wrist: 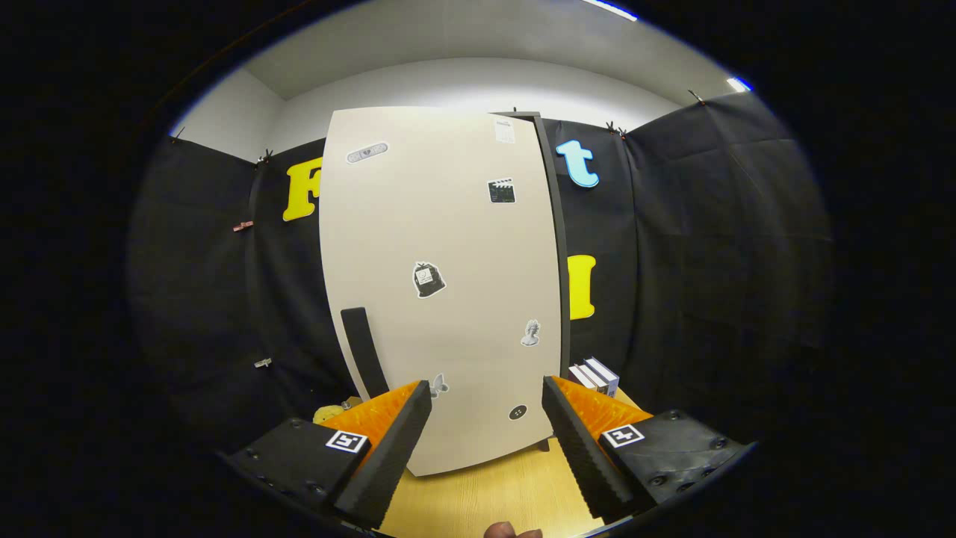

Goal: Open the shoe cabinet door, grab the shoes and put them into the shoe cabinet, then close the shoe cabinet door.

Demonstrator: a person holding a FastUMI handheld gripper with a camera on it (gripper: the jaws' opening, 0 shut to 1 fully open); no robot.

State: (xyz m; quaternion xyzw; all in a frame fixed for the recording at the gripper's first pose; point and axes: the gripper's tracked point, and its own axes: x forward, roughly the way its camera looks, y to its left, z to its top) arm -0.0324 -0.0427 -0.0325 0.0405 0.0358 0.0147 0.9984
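The tall beige sticker-covered shoe cabinet door [441, 284] stands shut on the wooden desk [493, 493], just ahead of the released, empty fingers [487, 418]. Rigid, probably light; best pulled by its black vertical handle [364, 351].

text: none legible | cabinet door [441, 284] stickers: pictures, print too small to read

Cabinet door [441, 284]: smooth matt panel, paper-like stickers. Tabletop [493, 501]: light wood grain. Booth wall [709, 246]: matt cloth. Gripper [487, 394] fingers apart, pads [388, 456] ridged, matt.
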